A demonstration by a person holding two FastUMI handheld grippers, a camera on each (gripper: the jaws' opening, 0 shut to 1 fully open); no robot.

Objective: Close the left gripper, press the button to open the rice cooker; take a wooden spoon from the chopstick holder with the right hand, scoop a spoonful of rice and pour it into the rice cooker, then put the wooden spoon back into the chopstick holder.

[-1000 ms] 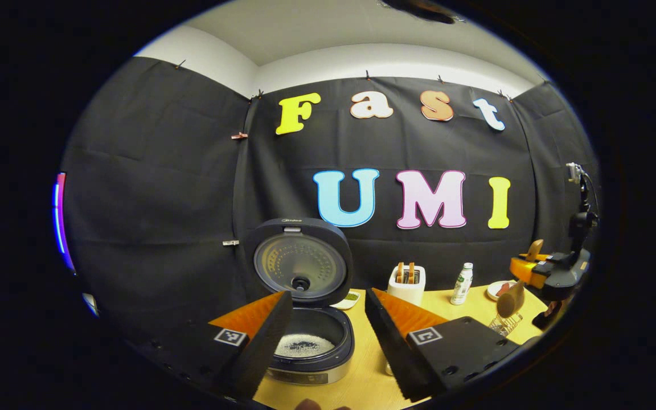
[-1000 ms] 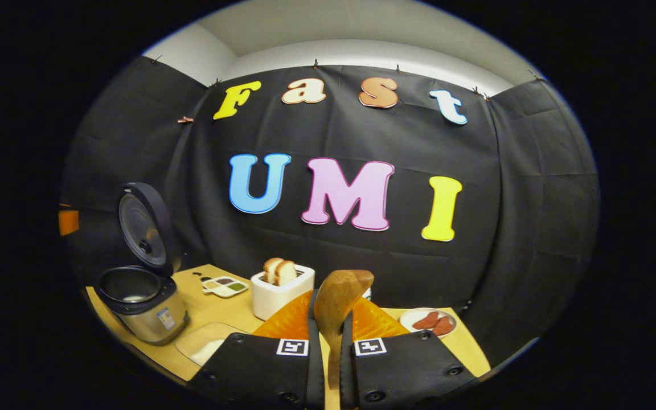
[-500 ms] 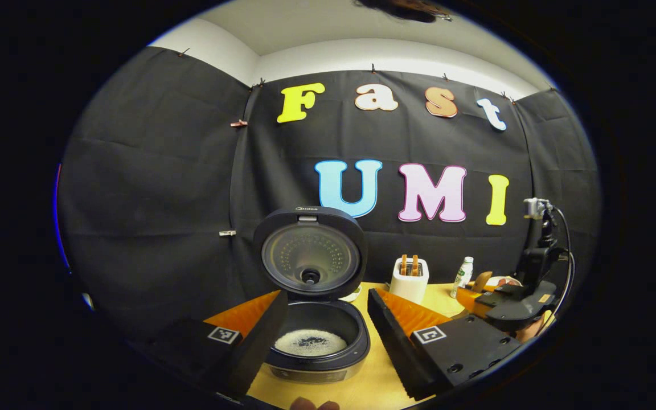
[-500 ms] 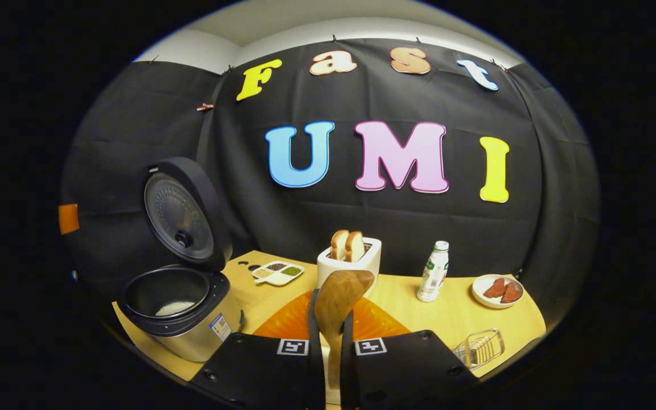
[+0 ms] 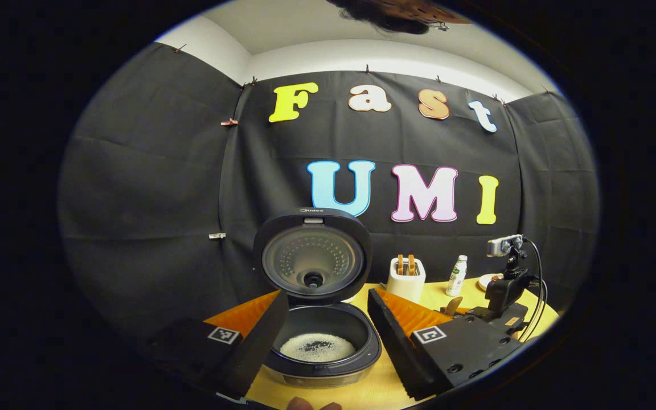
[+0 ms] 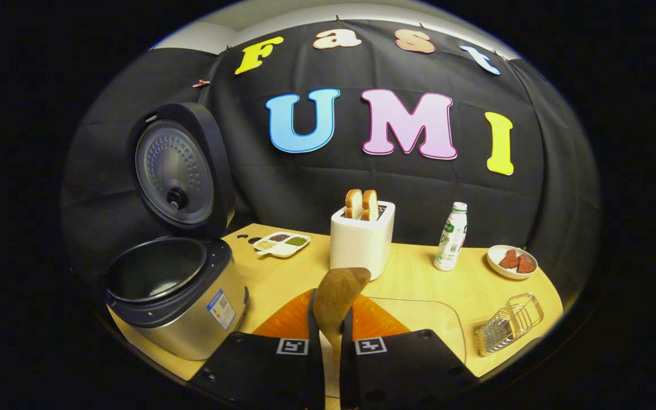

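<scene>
pale wood surface, black-and-steel rice cooker at its left with lid up, rice in pot, wire chopstick holder at right edge, left claw apart before cooker, right claw clamped on wooden spoon, bowl up

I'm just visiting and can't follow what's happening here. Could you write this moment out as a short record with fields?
Rice cooker: lid up, some rice in the pot
Left gripper: open, holding nothing, in front of the cooker
Right gripper: shut on the wooden spoon, bowl end up
Chopstick holder: wire rack, lying near the table's right edge
Also on the table: toaster with bread, bottle, small plate, divided dish
</scene>
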